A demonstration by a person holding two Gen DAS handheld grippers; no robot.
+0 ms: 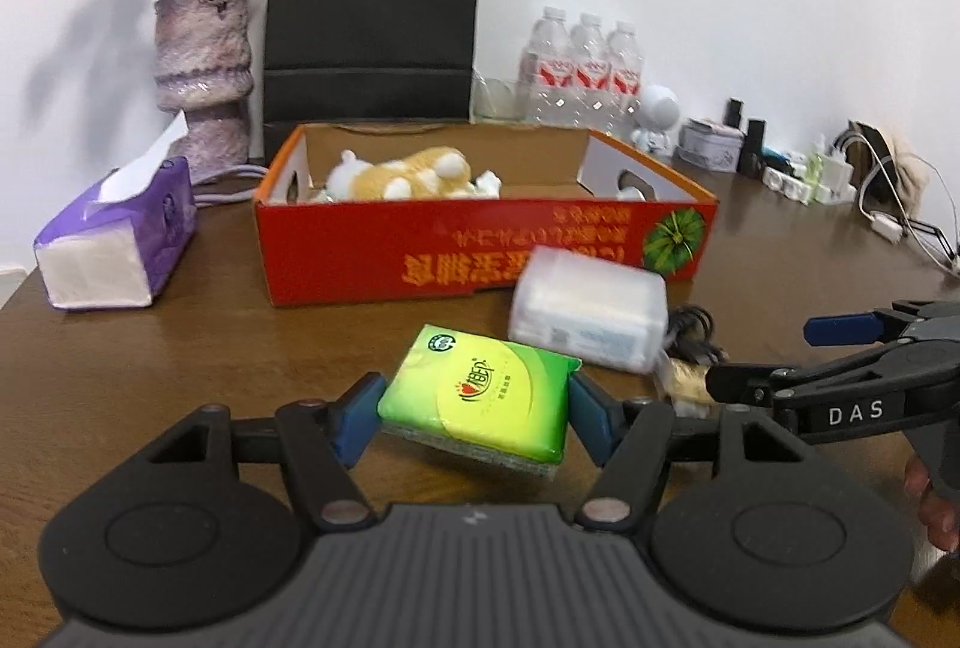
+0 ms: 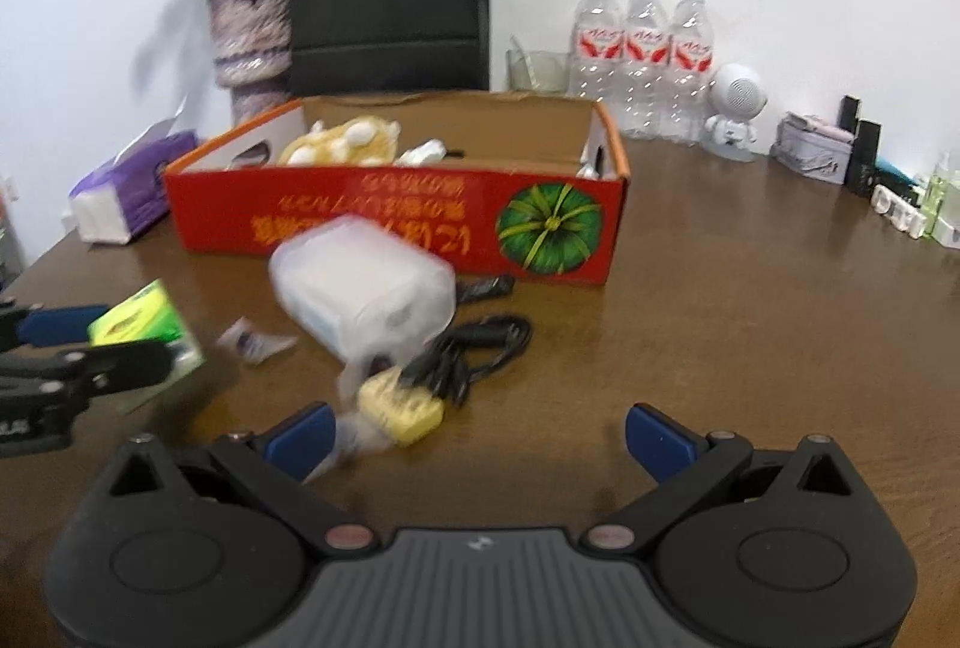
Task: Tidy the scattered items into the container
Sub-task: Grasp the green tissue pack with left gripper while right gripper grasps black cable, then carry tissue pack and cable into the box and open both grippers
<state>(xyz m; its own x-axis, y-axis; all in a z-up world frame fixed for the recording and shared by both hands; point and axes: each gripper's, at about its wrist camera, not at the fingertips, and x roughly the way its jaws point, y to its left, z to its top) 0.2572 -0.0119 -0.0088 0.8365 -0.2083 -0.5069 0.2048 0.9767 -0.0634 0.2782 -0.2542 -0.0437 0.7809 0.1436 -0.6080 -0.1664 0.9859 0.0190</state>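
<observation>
Green tissue packet [image 1: 480, 396] sits pinched between the left gripper's [image 1: 474, 417] blue pads, lifted off the brown table [image 1: 180, 348] in front of the red box [image 1: 480, 252], which holds a plush toy [image 1: 408, 174]. From the right wrist, the right gripper [image 2: 480, 438] is spread wide with nothing between its pads, near a translucent plastic case [image 2: 360, 282], black cable [image 2: 474, 348] and yellow plug [image 2: 402, 411].

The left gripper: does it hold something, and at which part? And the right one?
The left gripper holds the green tissue pack, pinched at its two short ends, lifted off the table. The right gripper is open and holds nothing.
</observation>
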